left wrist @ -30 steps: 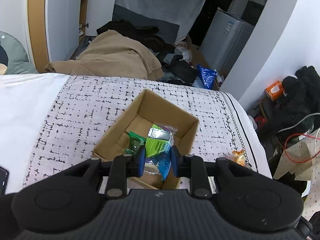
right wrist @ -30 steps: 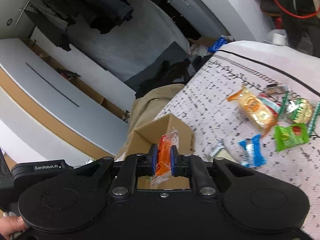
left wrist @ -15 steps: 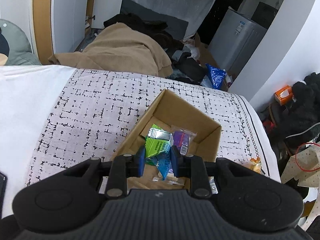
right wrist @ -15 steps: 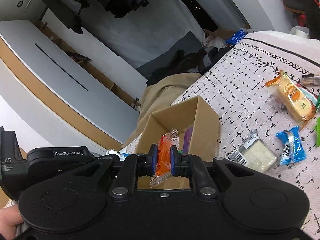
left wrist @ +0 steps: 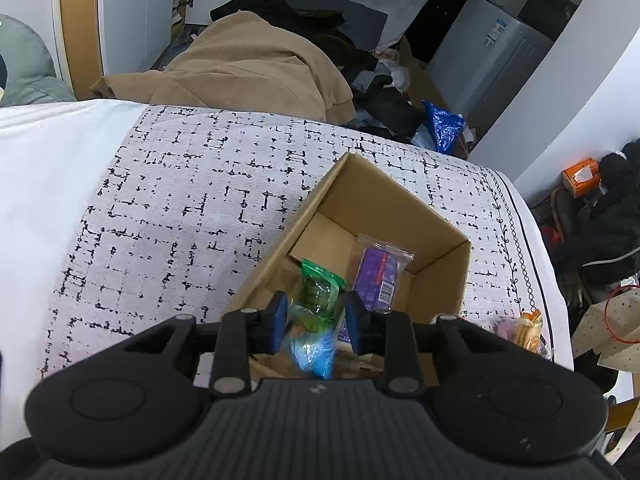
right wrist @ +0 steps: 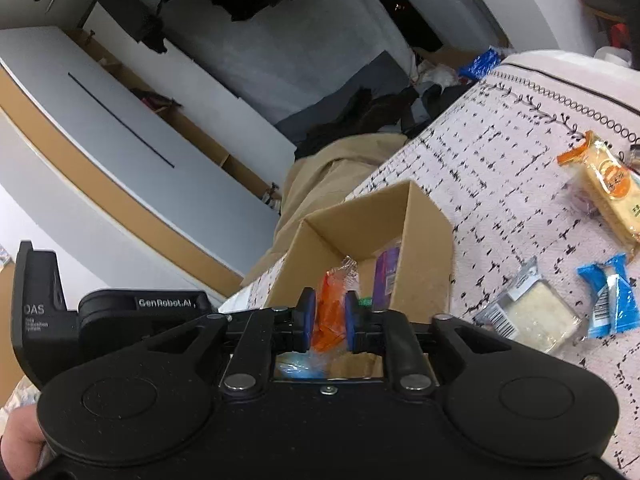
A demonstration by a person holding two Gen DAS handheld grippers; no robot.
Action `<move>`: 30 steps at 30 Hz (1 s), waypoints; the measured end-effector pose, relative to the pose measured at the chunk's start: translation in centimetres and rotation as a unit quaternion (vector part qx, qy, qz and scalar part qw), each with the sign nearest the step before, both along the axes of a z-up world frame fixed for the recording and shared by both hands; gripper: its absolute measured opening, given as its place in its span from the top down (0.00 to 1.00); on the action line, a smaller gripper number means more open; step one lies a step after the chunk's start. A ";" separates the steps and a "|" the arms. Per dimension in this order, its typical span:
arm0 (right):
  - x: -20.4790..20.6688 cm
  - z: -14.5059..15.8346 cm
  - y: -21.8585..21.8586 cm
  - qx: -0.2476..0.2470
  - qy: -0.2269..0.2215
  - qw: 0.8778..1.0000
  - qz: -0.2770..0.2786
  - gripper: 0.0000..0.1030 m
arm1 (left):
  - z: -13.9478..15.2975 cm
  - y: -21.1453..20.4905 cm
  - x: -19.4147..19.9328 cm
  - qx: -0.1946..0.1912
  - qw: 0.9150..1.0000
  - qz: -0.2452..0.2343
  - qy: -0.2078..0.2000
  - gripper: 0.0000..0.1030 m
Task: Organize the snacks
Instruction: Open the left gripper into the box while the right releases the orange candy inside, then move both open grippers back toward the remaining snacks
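An open cardboard box (left wrist: 384, 208) sits on the patterned cloth, with a purple packet (left wrist: 378, 276) and a green packet (left wrist: 320, 288) inside. My left gripper (left wrist: 316, 320) hangs over the box's near side, open. A blurred blue packet (left wrist: 312, 354) is just below its fingers and not pinched. My right gripper (right wrist: 326, 320) is shut on an orange packet (right wrist: 332, 312) and hovers at the near edge of the box (right wrist: 424, 240). The purple packet (right wrist: 386, 276) shows inside it.
Loose snacks lie on the cloth right of the box: a white packet (right wrist: 528, 312), a blue packet (right wrist: 612, 296) and a yellow cracker packet (right wrist: 608, 188). Beyond the table are a tan blanket (left wrist: 248, 64) and floor clutter. A hand (right wrist: 20, 432) holds the right gripper.
Both grippers moved closer over the box. The left fingers spread slightly, and the blue packet slipped lower and blurred. The right gripper still holds the orange packet.
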State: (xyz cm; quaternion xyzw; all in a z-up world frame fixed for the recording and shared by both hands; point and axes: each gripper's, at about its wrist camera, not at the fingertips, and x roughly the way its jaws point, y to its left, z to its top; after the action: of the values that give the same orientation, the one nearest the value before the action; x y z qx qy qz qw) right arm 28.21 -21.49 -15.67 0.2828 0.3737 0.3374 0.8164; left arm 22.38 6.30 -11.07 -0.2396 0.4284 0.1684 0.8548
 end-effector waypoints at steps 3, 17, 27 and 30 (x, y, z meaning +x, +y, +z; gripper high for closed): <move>-0.2 0.1 -0.7 0.001 0.005 1.000 -0.016 0.48 | 0.0 -0.2 0.1 0.004 1.000 -0.001 0.012 0.60; -0.9 2.1 -5.1 -0.040 0.002 0.994 -0.099 0.23 | 1.7 -3.9 -0.7 0.059 0.997 -0.007 0.044 0.18; -2.0 3.2 -7.7 -0.045 0.002 0.992 -0.116 0.10 | 4.7 -6.7 -2.5 0.089 0.996 0.003 0.019 0.09; -2.3 3.5 -8.8 -0.048 0.001 0.991 -0.125 0.05 | 5.1 -7.4 -3.2 0.088 0.996 0.004 0.013 0.02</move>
State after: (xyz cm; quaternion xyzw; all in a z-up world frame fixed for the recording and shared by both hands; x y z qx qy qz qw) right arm 25.86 -30.27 -12.16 0.2882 0.3517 0.2137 0.8646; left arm 19.20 -1.14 -5.93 -0.1633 0.4223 0.2120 0.8661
